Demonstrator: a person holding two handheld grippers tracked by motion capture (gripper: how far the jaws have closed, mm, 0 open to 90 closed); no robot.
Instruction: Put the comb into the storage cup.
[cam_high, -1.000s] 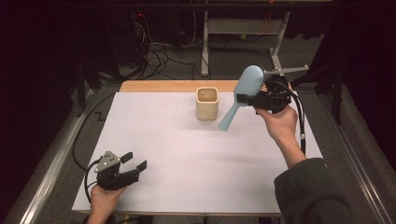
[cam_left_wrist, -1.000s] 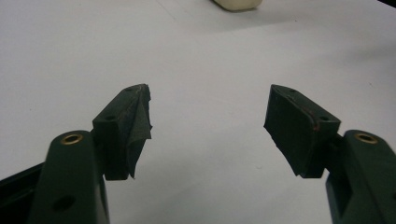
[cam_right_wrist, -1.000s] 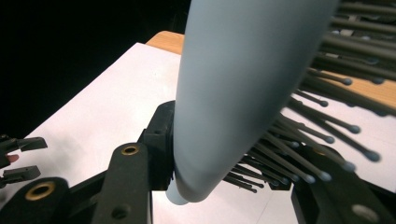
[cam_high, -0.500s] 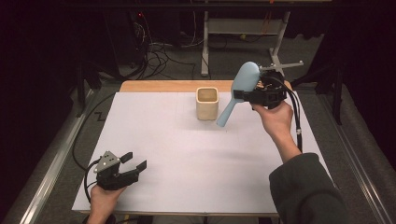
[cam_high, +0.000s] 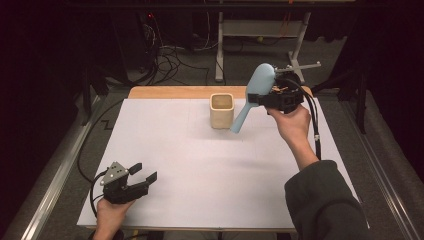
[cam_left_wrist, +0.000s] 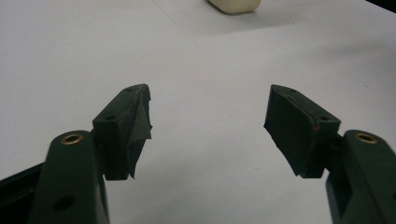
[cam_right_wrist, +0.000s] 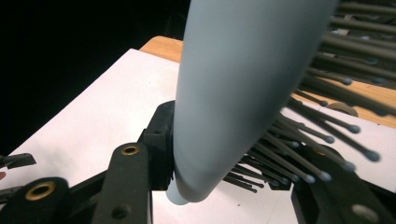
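High view: my right gripper (cam_high: 272, 98) up over table's far right, clamped tight on pale blue hairbrush (cam_high: 252, 96), handle slanting down just right of cream cup (cam_high: 221, 110). My left gripper (cam_high: 131, 181) low at near-left corner of white table (cam_high: 200, 170), jaws spread, nothing between.

Left gripper view: jaws wide apart over bare sheet, cup (cam_left_wrist: 235, 5) far ahead.

Right gripper view: hairbrush (cam_right_wrist: 233, 88) pinched between jaws, bristles (cam_right_wrist: 308, 140) fanning right.

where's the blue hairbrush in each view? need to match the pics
High view: blue hairbrush upper right, held in the right gripper, handle tip angled down beside the cream cup.
Left gripper view: not in it; the cup's base is at the top edge.
Right gripper view: brush large at centre, bristles to the right.
Shared landmark: the white table sheet.
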